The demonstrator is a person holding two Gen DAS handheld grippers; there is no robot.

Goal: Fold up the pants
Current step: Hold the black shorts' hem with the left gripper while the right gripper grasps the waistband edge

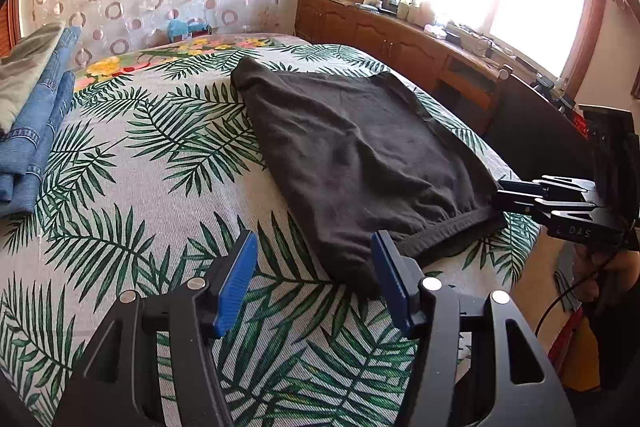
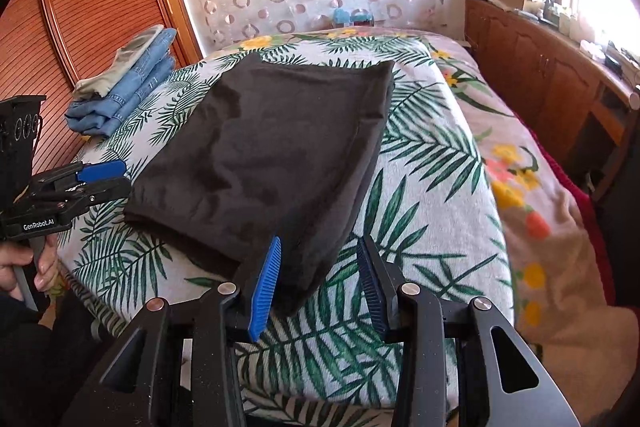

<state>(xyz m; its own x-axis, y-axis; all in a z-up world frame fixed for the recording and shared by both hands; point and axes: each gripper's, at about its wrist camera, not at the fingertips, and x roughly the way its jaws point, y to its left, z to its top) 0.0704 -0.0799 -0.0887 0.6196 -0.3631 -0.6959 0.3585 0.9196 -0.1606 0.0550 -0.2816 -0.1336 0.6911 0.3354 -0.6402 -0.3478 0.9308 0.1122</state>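
Black pants (image 1: 352, 155) lie beyond open fingers (image 1: 236, 281).

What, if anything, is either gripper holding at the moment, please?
Nothing: the left gripper and right gripper are both open at the near edge of the folded black pants.

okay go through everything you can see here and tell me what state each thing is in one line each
Black pants: folded into a flat rectangle on the bed, not gripped.
Left claw: open, at the pants' near corner, empty.
Right claw: open, straddling the pants' near corner, not clamped.
Blue jeans: folded, stacked at the bed's edge.
Bedspread: spread flat.
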